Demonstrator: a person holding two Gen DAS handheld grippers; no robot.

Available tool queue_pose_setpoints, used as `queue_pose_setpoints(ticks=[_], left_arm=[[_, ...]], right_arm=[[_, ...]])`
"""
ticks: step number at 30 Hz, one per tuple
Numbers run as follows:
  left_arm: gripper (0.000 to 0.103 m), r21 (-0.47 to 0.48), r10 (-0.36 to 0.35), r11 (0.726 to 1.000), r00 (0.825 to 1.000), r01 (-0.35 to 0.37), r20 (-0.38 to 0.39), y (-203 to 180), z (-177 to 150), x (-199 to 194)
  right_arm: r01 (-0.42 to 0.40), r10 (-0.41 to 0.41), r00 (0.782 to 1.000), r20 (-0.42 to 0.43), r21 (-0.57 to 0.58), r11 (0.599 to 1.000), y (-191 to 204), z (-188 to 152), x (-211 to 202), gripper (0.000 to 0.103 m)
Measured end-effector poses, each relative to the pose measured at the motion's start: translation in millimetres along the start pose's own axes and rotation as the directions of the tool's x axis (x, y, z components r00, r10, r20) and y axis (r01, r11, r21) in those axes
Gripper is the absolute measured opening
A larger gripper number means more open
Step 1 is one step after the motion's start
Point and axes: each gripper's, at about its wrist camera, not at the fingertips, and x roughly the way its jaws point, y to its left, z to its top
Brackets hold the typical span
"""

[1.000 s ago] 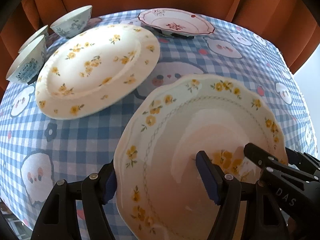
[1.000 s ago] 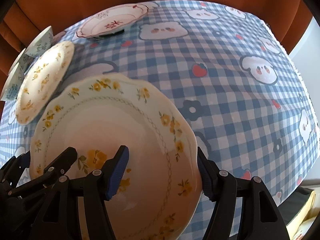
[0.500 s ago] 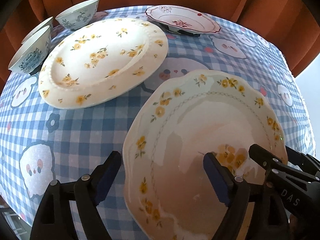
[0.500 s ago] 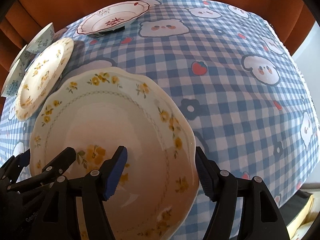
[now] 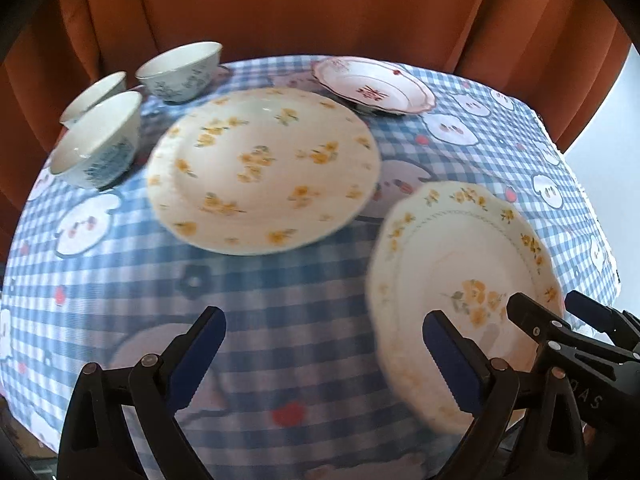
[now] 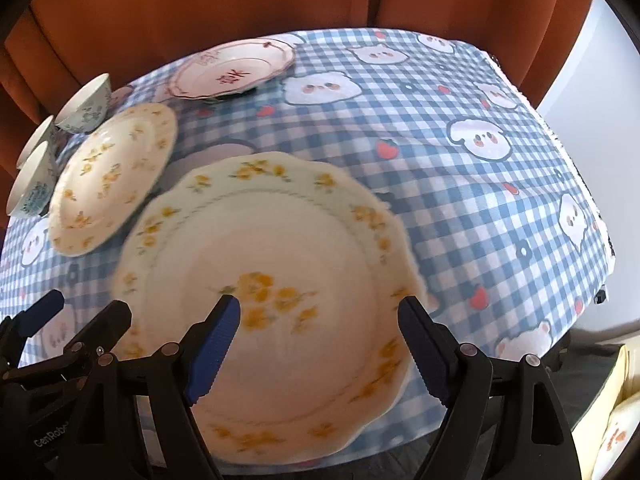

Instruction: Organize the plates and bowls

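Your left tongs [image 5: 324, 354] gape empty; right tongs [image 6: 318, 340] spread over the scalloped plate [image 6: 268, 292], not gripping. Nothing stacked: round plate [image 5: 264, 168], pink plate [image 5: 374, 86], bowls [image 5: 100, 136] all separate.

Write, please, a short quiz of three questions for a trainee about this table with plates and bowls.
1. True or false: the left tongs and the right tongs are both open.
2. How many bowls stand to the left of the round plate? A two, B three, C five.
3. Fill in: the farthest plate has a ___ pattern.

Key: 1 true; 2 B; 3 red.
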Motion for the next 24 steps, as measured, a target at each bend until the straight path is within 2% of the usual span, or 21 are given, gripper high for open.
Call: queue_pose_setpoints(ticks=[6, 14, 20, 24], left_arm=[[0.099, -0.002, 0.021, 1.000, 0.999, -0.021, 0.029, 39, 2, -17], [0.099, -0.019, 0.013, 1.000, 0.999, -0.013, 0.044, 92, 10, -30], [0.098, -0.016, 0.035, 0.999, 0.998, -0.034, 0.054, 113, 27, -30], [0.097, -0.041, 0.029, 0.999, 0.998, -0.027, 0.052, 115, 45, -25]], right_arm=[[0.020, -0.019, 0.999, 0.044, -0.022, 1.000, 43, -9, -21, 0.084], [-0.016, 0.018, 0.995, 0.096, -0.026, 1.000, 95, -11, -33, 0.084], [-0.026, 0.032, 0.992, 0.123, -0.050, 0.998, 124, 4, -33, 0.084], [-0.048, 0.054, 0.992, 0.113, -0.049, 0.998, 127, 23, -27, 0.084]])
